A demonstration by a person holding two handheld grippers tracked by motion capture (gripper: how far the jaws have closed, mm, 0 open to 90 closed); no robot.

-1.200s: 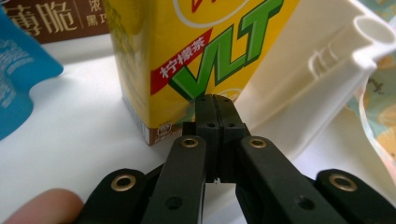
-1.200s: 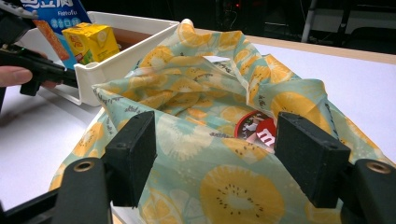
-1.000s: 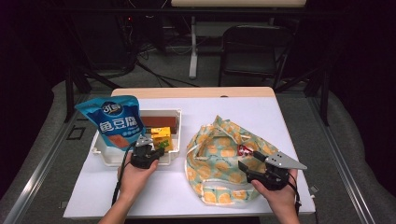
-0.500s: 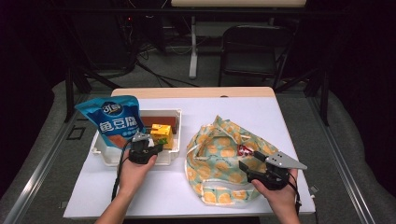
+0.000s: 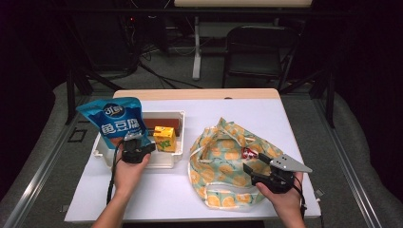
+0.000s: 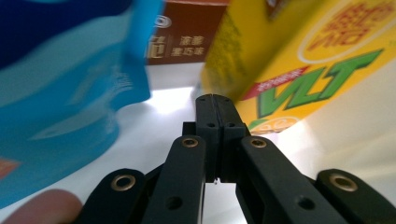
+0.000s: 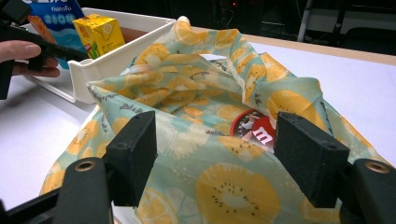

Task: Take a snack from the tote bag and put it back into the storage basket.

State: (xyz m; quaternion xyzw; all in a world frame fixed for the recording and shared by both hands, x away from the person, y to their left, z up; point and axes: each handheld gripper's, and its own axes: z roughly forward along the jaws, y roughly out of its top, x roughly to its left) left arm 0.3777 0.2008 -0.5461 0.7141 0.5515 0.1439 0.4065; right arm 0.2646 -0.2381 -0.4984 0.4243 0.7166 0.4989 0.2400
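A white tray (image 5: 164,162) at the table's left holds a blue snack bag (image 5: 116,122), a yellow drink carton (image 5: 165,137) and a brown box (image 5: 161,122). My left gripper (image 5: 134,142) reaches into the tray with its jaws shut and nothing in them. In the left gripper view its tips (image 6: 215,100) sit between the blue bag (image 6: 60,84) and the carton (image 6: 317,60). My right gripper (image 5: 254,170) hangs open over a fruit-print cloth bag (image 5: 223,156). Its jaws (image 7: 219,140) straddle the cloth, and a red candy packet (image 7: 257,129) lies inside the bag.
The white table (image 5: 157,190) has a wooden far edge (image 5: 199,94). A black folding chair (image 5: 256,47) and cables stand on the floor beyond it. The tray's wall (image 7: 121,56) is close to the cloth bag's left side.
My left gripper has slid left and a little farther into the tray, toward the blue bag. The right gripper has stayed where it was.
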